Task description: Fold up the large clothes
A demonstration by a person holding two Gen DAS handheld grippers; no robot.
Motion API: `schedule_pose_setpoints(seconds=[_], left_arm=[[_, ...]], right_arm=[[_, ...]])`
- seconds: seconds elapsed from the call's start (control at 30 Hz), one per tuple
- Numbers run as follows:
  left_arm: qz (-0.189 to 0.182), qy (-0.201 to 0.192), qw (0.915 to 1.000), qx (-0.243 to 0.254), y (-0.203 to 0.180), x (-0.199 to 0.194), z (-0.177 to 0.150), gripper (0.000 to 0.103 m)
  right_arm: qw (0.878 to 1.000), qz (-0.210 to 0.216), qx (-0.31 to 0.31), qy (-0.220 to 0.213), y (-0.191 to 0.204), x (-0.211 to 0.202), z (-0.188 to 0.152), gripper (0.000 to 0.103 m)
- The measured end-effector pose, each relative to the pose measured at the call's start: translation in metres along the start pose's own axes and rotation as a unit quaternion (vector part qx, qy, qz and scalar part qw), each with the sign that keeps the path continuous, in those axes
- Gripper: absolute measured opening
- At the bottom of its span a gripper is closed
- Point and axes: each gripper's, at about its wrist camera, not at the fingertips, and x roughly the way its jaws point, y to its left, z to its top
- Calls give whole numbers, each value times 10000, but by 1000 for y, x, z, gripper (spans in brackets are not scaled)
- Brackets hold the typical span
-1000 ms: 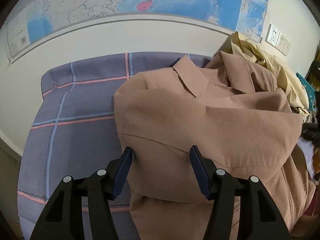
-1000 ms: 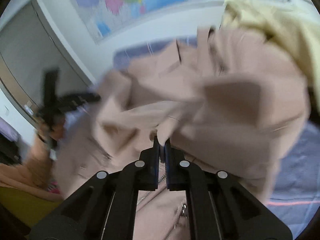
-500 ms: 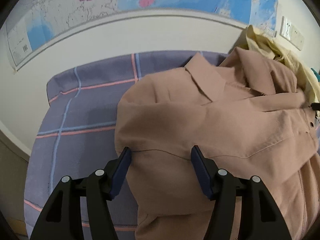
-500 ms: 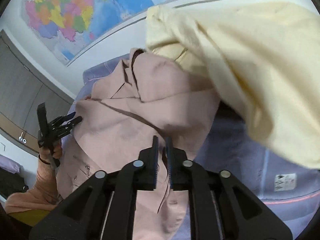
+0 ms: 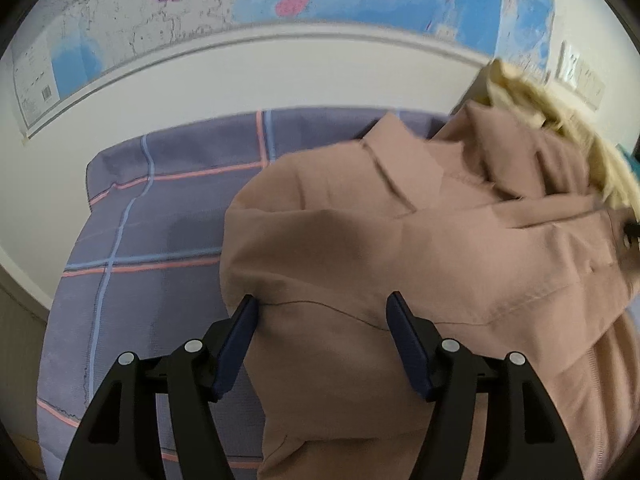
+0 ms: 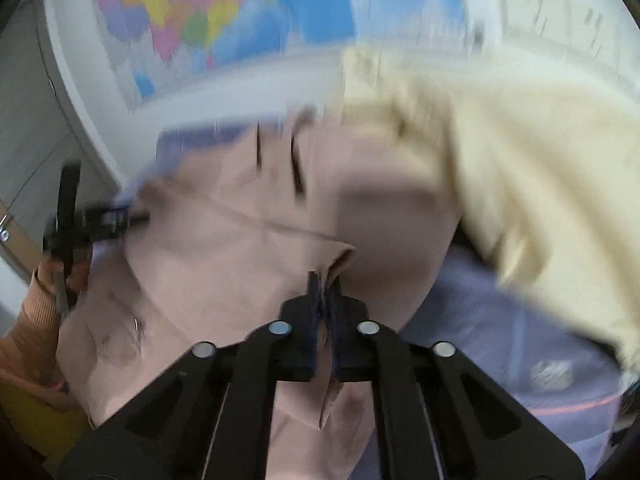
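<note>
Right gripper [image 6: 325, 284] has its jaws pinched together on a fold of the pink jacket [image 6: 224, 264], cloth bunched up between the pads and hanging out beneath them. Left gripper [image 5: 320, 308] stands wide apart, nothing between its fingers, poised over the jacket's [image 5: 400, 260] left shoulder. The jacket lies across the purple checked bedsheet [image 5: 160, 220], collar toward the far edge by the wall, its body spilling to the near edge. At the far right corner a cream garment [image 6: 520, 184] sits heaped, touching the jacket's right side. Above the bed, a coloured map [image 5: 280, 8] covers the wall. The right view is badly blurred.
</note>
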Motion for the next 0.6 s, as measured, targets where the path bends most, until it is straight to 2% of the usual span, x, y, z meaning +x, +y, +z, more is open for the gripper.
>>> schedule_pose_setpoints(seconds=[0.07,0.1,0.17,0.27,0.37,0.47,0.6], left_arm=[[-71,-159,9998,2,-3,-7,4,64],[-81,-194,9998,33,-6,-7,5,64],[8,-167,9998,139,-14,-1,5,64],[269,55,9989,368,-23,16,1,64],[366,190,9983,404,-22,27,-3,64],[277,140,9991,296,-15,21,-4,66],[114,-24,9997,214,-10,3,-9,69]], right_arm=[[9993,-168,-21,-340,-4,-8,13,4],[9991,-234,52,-341,-9,-4,17,4],[9987,-452,78,-218,-16,11,18,4],[9979,-466,324,305,-30,47,8,4],[9961,-513,555,453,-35,61,-3,12],[9963,-517,673,162,-33,45,-7,26],[9975,-358,531,-303,-18,15,-9,28]])
